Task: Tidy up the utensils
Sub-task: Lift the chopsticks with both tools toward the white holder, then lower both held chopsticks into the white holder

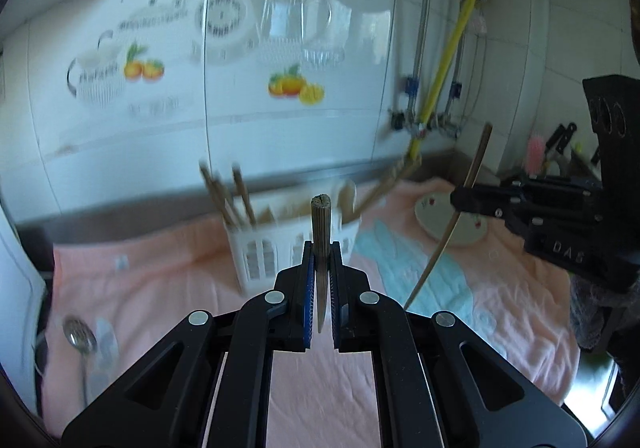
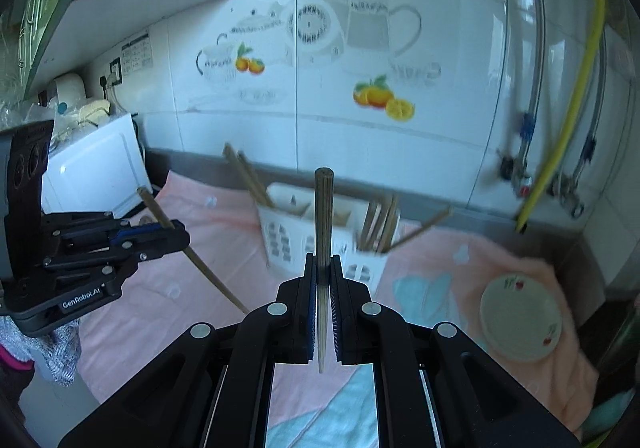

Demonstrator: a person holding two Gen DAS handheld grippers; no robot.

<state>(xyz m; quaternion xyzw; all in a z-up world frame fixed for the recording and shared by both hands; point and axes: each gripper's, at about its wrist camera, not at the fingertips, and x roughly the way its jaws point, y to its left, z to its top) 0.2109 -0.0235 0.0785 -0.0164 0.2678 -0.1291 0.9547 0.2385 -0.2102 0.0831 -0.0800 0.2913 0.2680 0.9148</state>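
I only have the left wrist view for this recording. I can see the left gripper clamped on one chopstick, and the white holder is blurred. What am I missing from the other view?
Observer: The right gripper is also shut on a chopstick, held upright between its fingers.
Operator: How full is the holder?
Observer: The white utensil holder shows separate compartments; chopsticks stand in the right end one and lean out of the left one.
Operator: Anything off to the left I can't see?
Observer: A white appliance sits at the pink towel's far left corner.
Operator: And the plate?
Observer: The small plate lies flat on the towel, right of the holder, with nothing on it.
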